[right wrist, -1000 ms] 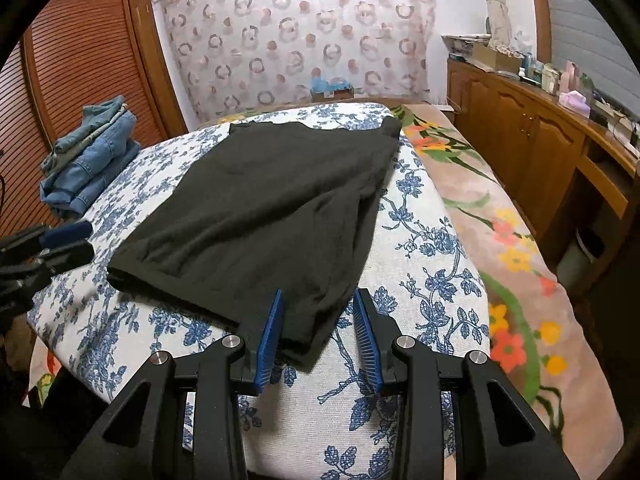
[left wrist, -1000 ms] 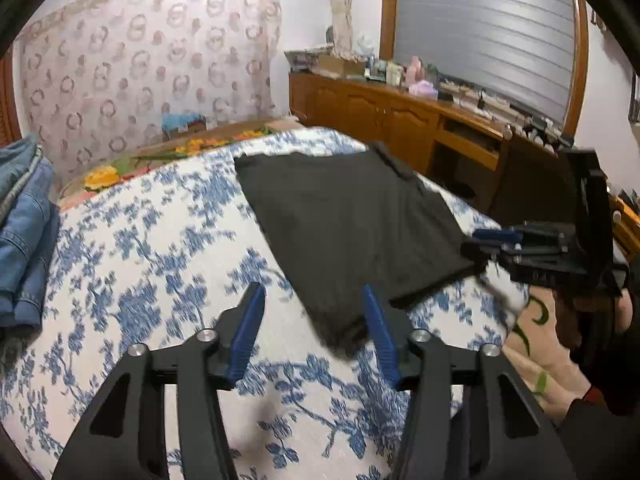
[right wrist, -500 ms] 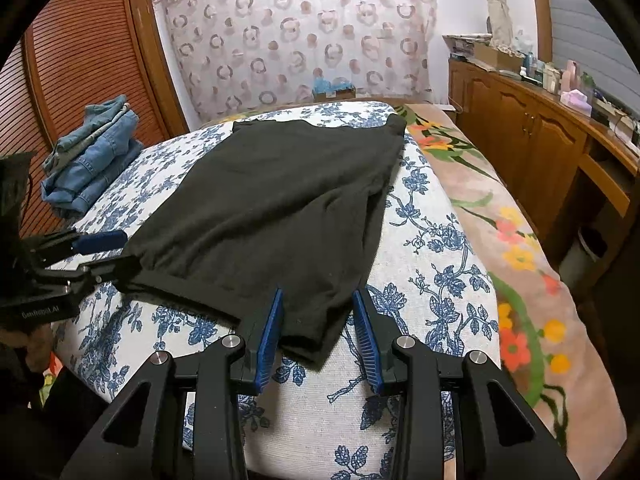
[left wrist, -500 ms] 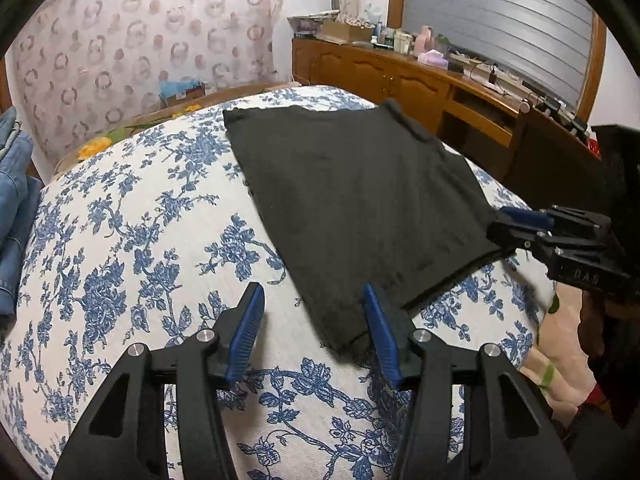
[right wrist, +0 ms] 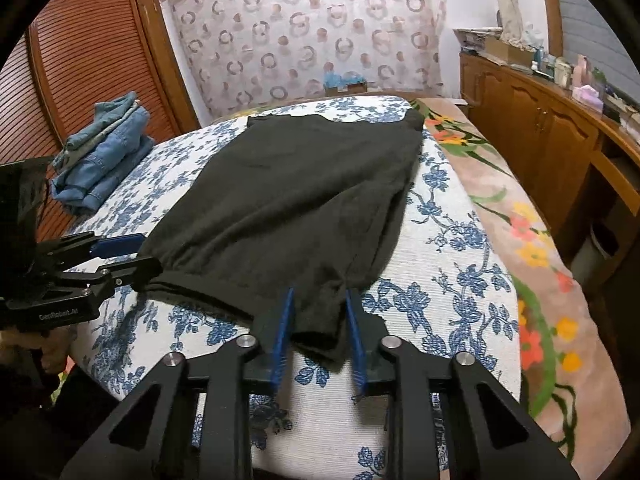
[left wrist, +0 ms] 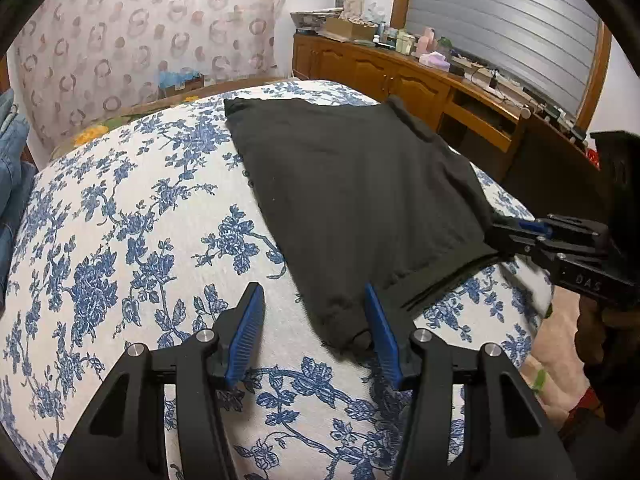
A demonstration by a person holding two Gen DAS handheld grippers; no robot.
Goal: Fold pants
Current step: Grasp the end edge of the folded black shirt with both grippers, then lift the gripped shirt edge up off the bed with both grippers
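Gripping the near hem corners of the black pants (right wrist: 296,200) for the next fold.

Your right gripper (right wrist: 320,320) is closing, with the right-hand hem corner bunched between its pads. Your left gripper (left wrist: 314,330) stands half spread at the other corner; cloth lies against one pad only, nothing pinched. The pants lie flat on the floral bedspread (left wrist: 120,240), well clear of the folded jeans (right wrist: 100,148). Judged next: close the left gripper, then lift both corners evenly toward the far edge.
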